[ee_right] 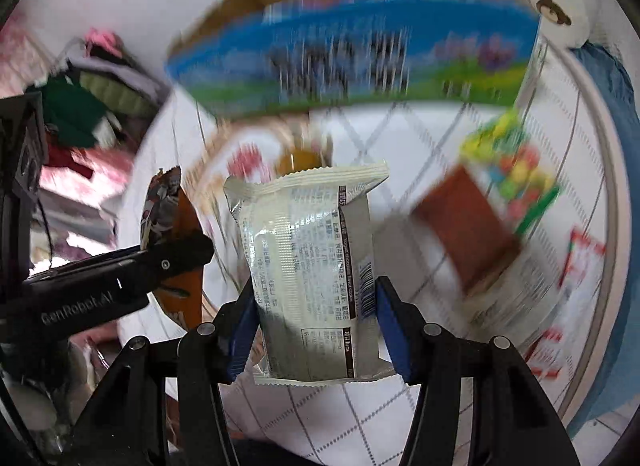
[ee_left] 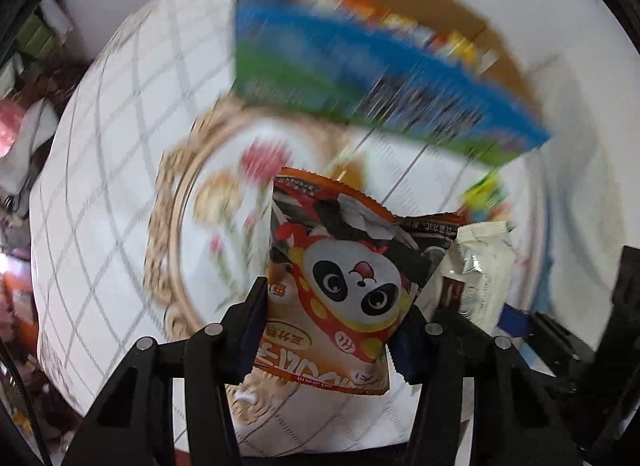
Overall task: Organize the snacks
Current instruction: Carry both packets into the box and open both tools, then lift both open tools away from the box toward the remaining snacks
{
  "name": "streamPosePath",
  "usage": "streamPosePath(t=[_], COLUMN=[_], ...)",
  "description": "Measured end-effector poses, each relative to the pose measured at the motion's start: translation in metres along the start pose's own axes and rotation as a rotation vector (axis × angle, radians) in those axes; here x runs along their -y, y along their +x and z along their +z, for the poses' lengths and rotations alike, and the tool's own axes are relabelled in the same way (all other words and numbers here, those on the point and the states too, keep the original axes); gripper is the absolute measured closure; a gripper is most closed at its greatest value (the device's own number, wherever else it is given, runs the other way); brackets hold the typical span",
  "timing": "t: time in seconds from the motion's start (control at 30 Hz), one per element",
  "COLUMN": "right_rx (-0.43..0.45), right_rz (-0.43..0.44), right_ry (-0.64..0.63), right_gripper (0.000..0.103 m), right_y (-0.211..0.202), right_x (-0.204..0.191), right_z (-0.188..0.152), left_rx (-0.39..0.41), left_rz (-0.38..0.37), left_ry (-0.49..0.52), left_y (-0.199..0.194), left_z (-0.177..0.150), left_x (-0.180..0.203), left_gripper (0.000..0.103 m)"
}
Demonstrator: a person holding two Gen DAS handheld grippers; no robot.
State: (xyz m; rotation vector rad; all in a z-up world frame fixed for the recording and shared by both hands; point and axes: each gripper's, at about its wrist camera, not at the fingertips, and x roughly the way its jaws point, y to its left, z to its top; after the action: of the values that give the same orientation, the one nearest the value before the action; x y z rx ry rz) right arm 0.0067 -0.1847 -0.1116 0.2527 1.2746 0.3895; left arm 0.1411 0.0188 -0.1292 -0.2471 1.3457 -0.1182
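My left gripper (ee_left: 334, 314) is shut on an orange panda snack packet (ee_left: 340, 286) and holds it above the table. My right gripper (ee_right: 316, 306) is shut on a white cookie packet (ee_right: 312, 266), which also shows in the left wrist view (ee_left: 480, 266) just to the right. The left gripper with its orange packet (ee_right: 168, 234) shows at the left of the right wrist view. Ahead stands an open cardboard box (ee_left: 400, 65) with a blue and green side (ee_right: 360, 53), holding several snacks.
A round table with a white checked cloth (ee_left: 100, 185) and a floral centre (ee_left: 240, 185). A brown packet (ee_right: 468, 225), a colourful candy bag (ee_right: 516, 169) and a red and white packet (ee_right: 580, 258) lie at the right. Clutter lies beyond the table's left edge.
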Motion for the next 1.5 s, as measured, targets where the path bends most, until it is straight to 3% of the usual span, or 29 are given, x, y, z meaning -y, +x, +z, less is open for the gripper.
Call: streamPosePath(t=[0.17, 0.3, 0.53, 0.67, 0.83, 0.97, 1.0, 1.03, 1.07, 1.13, 1.2, 1.5], right_rx=[0.121, 0.204, 0.184, 0.132, 0.072, 0.0, 0.0, -0.004, -0.019, -0.024, -0.039, -0.021], right_rz=[0.029, -0.021, -0.106, -0.142, -0.164, -0.186, -0.179, -0.181, -0.189, -0.191, -0.205, -0.232], right_ry=[0.026, 0.037, 0.07, 0.096, 0.105, 0.108, 0.111, 0.105, 0.098, 0.086, 0.067, 0.022], right_gripper=[0.045, 0.045, 0.045, 0.045, 0.045, 0.036, 0.031, 0.028, 0.019, 0.01, 0.004, 0.003], right_y=[-0.046, -0.072, -0.065, -0.031, -0.001, 0.018, 0.021, 0.022, 0.025, 0.026, 0.026, 0.032], right_x=[0.018, 0.036, 0.077, 0.096, 0.11, 0.113, 0.114, 0.112, 0.11, 0.104, 0.096, 0.091], right_z=[0.068, 0.129, 0.215, 0.24, 0.247, 0.247, 0.248, 0.248, 0.248, 0.249, 0.249, 0.249], left_rx=[0.061, 0.081, 0.015, -0.026, -0.08, -0.132, -0.136, -0.136, -0.132, -0.121, -0.11, -0.051], left_rz=[-0.061, -0.062, -0.021, -0.001, 0.042, 0.051, 0.052, 0.059, 0.07, 0.093, 0.097, 0.169], left_ry=[0.017, 0.034, 0.02, 0.011, 0.025, -0.018, -0.032, -0.036, -0.03, -0.019, -0.015, -0.005], left_y=[-0.026, -0.024, 0.023, 0.047, 0.074, 0.091, 0.094, 0.096, 0.097, 0.097, 0.094, 0.081], left_z=[0.073, 0.133, 0.212, 0.227, 0.237, 0.238, 0.237, 0.237, 0.236, 0.235, 0.233, 0.215], left_x=[0.028, 0.05, 0.06, 0.061, 0.062, 0.051, 0.048, 0.046, 0.046, 0.045, 0.044, 0.037], left_gripper=[0.053, 0.053, 0.052, 0.052, 0.051, 0.051, 0.049, 0.039, 0.022, 0.011, 0.011, 0.01])
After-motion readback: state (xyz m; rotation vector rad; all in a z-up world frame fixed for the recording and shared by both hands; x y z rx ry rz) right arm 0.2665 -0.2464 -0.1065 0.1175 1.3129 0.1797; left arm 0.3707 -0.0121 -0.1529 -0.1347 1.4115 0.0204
